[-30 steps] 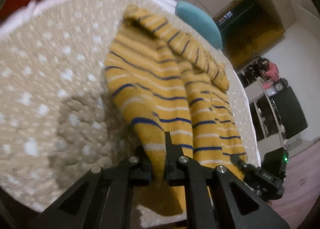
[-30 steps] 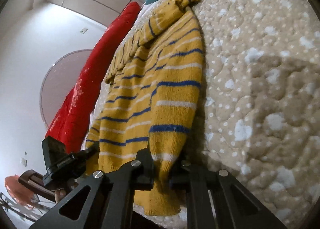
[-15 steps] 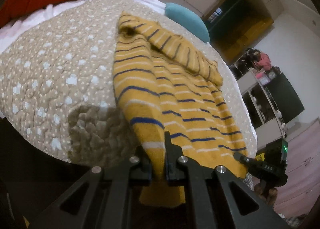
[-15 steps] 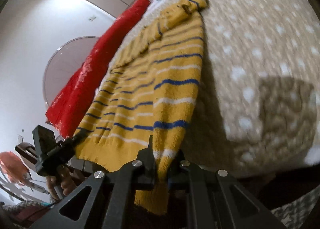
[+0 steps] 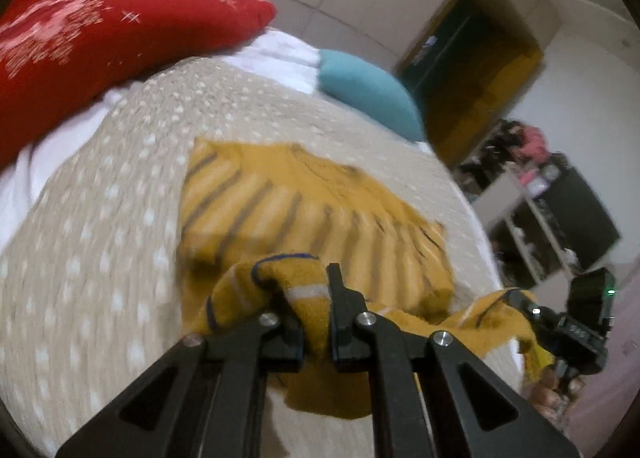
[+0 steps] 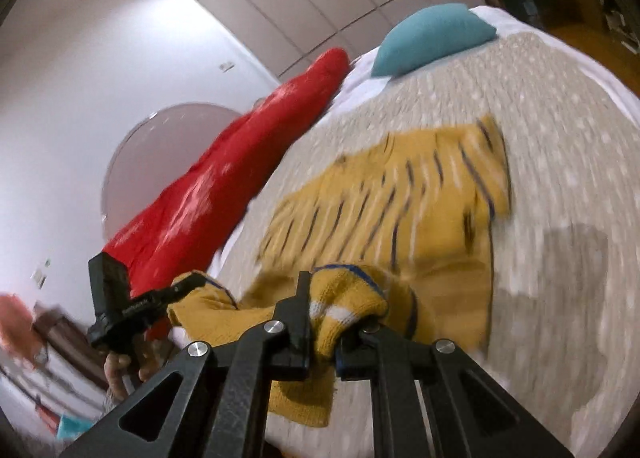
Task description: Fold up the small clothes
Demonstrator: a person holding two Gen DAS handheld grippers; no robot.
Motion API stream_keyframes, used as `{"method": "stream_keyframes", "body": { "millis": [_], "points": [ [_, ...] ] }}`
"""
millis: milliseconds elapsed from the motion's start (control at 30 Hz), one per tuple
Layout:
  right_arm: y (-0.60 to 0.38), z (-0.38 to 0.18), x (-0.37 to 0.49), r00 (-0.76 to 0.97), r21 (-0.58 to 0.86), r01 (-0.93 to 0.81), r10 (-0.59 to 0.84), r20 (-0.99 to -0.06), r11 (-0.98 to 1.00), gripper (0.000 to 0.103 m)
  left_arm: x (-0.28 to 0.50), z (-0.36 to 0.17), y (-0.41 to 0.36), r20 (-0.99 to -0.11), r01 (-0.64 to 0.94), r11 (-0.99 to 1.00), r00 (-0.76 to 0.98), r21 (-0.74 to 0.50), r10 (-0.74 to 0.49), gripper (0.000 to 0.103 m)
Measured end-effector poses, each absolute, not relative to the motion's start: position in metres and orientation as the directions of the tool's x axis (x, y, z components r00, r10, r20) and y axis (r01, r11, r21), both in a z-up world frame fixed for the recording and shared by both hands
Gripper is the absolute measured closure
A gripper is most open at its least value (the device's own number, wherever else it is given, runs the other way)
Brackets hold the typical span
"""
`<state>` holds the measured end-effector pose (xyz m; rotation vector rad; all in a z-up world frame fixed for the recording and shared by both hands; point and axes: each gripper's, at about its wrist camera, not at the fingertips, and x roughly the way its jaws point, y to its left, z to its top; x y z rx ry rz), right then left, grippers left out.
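A small yellow sweater with blue and white stripes (image 5: 304, 210) lies on a beige dotted bedspread (image 5: 100, 242). It also shows in the right wrist view (image 6: 400, 218). My left gripper (image 5: 316, 298) is shut on one hem corner, held above the garment. My right gripper (image 6: 328, 306) is shut on the other hem corner, at the same height. The lifted hem hangs slack between the two grippers, over the sweater's lower half. Each gripper shows in the other's view, the right one (image 5: 560, 322) and the left one (image 6: 132, 306). Both views are motion-blurred.
A red pillow (image 5: 100, 46) and a teal pillow (image 5: 368, 94) lie at the head of the bed. White sheet (image 5: 280, 54) shows beyond the bedspread. Shelves and dark furniture (image 5: 560, 210) stand to the right of the bed.
Both grippers have lifted the hem and carried it forward over the sweater towards the collar. The sweater, stretched long before, now looks short, with its lower part raised.
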<state>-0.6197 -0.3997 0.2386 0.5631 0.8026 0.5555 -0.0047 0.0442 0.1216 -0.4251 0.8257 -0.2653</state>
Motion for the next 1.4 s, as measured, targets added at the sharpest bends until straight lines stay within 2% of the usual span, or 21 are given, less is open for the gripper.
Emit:
{"method": "stream_keyframes", "body": {
  "millis": [133,267,367,433,500,567,600,633,700,767,967,1067,1167,1300,1367,1400],
  "points": [
    [-0.39,0.219,-0.536,0.556,0.655,-0.15,0.611,-0.563,0.74,0.094,0.063,0.102,0.047,-0.704,-0.012,0.892,0.62,-0.451,-0.348,0.095],
    [-0.386,0.191,-0.481,0.523,0.651,-0.088,0.591,-0.614,0.754,0.094,0.112,0.079,0.054,-0.728,-0.059,0.862,0.566,-0.504,-0.387,0.094],
    [-0.389,0.171,-0.45,0.499,0.684,-0.043,0.609,-0.617,0.728,0.091,0.139,0.069,0.065,-0.716,-0.08,0.825,0.548,-0.56,-0.433,0.092],
    [-0.393,0.159,-0.428,0.481,0.717,-0.004,0.63,-0.61,0.697,0.088,0.152,0.064,0.073,-0.69,-0.096,0.782,0.544,-0.616,-0.477,0.088],
    [-0.398,0.149,-0.411,0.473,0.737,0.031,0.64,-0.606,0.675,0.086,0.164,0.061,0.082,-0.646,-0.116,0.719,0.551,-0.686,-0.528,0.071],
    [-0.404,0.137,-0.393,0.457,0.795,0.067,0.69,-0.561,0.603,0.075,0.17,0.059,0.092,-0.59,-0.128,0.648,0.572,-0.751,-0.57,0.056],
    [-0.409,0.134,-0.39,0.458,0.825,0.08,0.714,-0.53,0.56,0.065,0.171,0.059,0.099,-0.56,-0.132,0.615,0.591,-0.777,-0.58,0.048],
    [-0.417,0.129,-0.387,0.479,0.87,0.106,0.742,-0.469,0.482,0.058,0.172,0.059,0.104,-0.541,-0.133,0.597,0.607,-0.791,-0.582,0.045],
    [-0.426,0.125,-0.383,0.511,0.904,0.127,0.754,-0.411,0.407,0.049,0.173,0.06,0.112,-0.526,-0.141,0.584,0.633,-0.8,-0.568,0.035],
    [-0.436,0.123,-0.378,0.539,0.907,0.149,0.737,-0.409,0.394,0.043,0.174,0.06,0.116,-0.551,-0.157,0.608,0.635,-0.778,-0.541,0.034],
    [-0.464,0.148,-0.385,0.595,0.868,0.128,0.664,-0.454,0.479,0.042,0.152,0.069,0.11,-0.631,-0.118,0.723,0.595,-0.681,-0.498,0.034],
    [-0.479,0.169,-0.412,0.59,0.794,0.064,0.619,-0.518,0.604,0.042,0.124,0.081,0.095,-0.664,-0.036,0.805,0.589,-0.593,-0.462,0.032],
    [-0.49,0.177,-0.455,0.561,0.697,0.014,0.571,-0.599,0.717,0.042,0.088,0.084,0.066,-0.703,0.081,0.891,0.585,-0.446,-0.405,0.03],
    [-0.483,0.166,-0.505,0.53,0.62,-0.022,0.535,-0.658,0.784,0.042,0.064,0.059,0.043,-0.765,0.107,0.942,0.558,-0.318,-0.322,0.03],
    [-0.476,0.158,-0.525,0.527,0.597,-0.045,0.526,-0.667,0.801,0.049,0.062,0.044,0.041,-0.785,0.079,0.961,0.561,-0.267,-0.264,0.03],
    [-0.47,0.153,-0.532,0.522,0.599,-0.061,0.537,-0.663,0.798,0.059,0.06,0.041,0.04,-0.784,0.073,0.967,0.571,-0.245,-0.242,0.03]
  ]
}}
